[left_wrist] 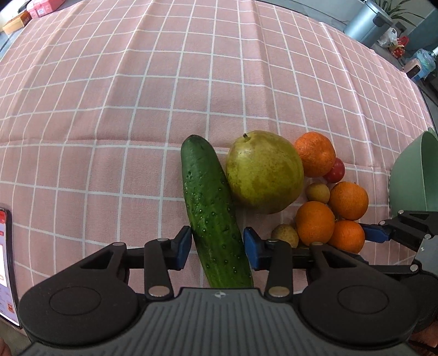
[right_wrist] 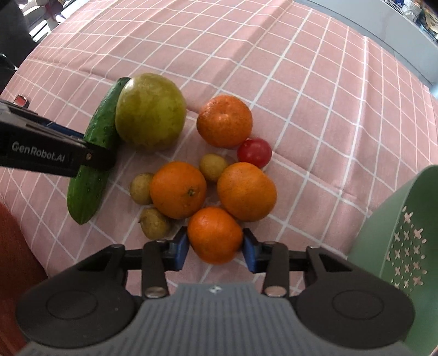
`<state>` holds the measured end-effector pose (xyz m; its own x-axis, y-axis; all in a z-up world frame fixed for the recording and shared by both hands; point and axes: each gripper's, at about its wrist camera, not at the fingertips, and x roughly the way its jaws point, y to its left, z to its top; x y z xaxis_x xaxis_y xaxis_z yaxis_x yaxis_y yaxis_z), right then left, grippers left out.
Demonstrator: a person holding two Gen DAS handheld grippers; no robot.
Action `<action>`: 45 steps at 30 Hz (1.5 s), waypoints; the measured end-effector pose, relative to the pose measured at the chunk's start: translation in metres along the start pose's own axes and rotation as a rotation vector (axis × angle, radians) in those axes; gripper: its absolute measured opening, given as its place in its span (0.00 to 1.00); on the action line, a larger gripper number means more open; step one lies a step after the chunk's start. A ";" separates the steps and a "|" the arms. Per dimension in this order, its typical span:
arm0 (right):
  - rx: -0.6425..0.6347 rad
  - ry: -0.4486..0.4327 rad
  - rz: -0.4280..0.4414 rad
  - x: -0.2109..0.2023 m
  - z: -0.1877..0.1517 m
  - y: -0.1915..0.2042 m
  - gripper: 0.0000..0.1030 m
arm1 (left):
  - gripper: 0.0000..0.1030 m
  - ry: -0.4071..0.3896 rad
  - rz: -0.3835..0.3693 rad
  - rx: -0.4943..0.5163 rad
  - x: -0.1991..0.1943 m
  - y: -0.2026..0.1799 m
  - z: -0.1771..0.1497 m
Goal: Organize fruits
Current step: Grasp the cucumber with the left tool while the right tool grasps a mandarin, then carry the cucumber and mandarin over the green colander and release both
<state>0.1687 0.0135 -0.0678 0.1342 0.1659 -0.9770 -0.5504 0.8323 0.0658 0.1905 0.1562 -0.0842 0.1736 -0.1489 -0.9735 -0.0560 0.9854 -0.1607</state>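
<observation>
A dark green cucumber (left_wrist: 208,197) lies on the pink checked cloth against a big yellow-green pear (left_wrist: 264,171). My left gripper (left_wrist: 216,247) points down over the cucumber's near half, and both blue pads press its sides. In the right wrist view, several oranges cluster with a red cherry tomato (right_wrist: 254,152) and three small yellowish fruits (right_wrist: 213,167). My right gripper (right_wrist: 215,247) is shut on the nearest orange (right_wrist: 215,235), one pad on each side. The left gripper's finger (right_wrist: 93,156) crosses the cucumber (right_wrist: 101,128) there.
A pale green perforated colander (right_wrist: 405,246) stands at the right of the fruit pile, close to my right gripper. A phone with a lit screen (left_wrist: 6,260) lies at the left edge. Boxes sit at the table's far left corner (left_wrist: 41,8).
</observation>
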 end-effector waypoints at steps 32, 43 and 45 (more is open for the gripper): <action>-0.067 0.069 0.040 -0.026 -0.057 -0.006 0.36 | 0.42 0.189 -0.007 -0.054 -0.009 -0.013 -0.040; -0.134 0.080 0.055 -0.058 -0.095 -0.004 0.36 | 0.42 0.215 -0.032 0.056 -0.039 -0.072 -0.082; -0.157 0.088 0.051 -0.063 -0.102 0.000 0.36 | 0.42 0.222 -0.050 0.078 -0.048 -0.079 -0.087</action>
<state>0.0766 -0.0510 -0.0273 0.0345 0.1530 -0.9876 -0.6771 0.7304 0.0895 0.1007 0.0786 -0.0394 -0.0468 -0.2035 -0.9780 0.0252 0.9785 -0.2048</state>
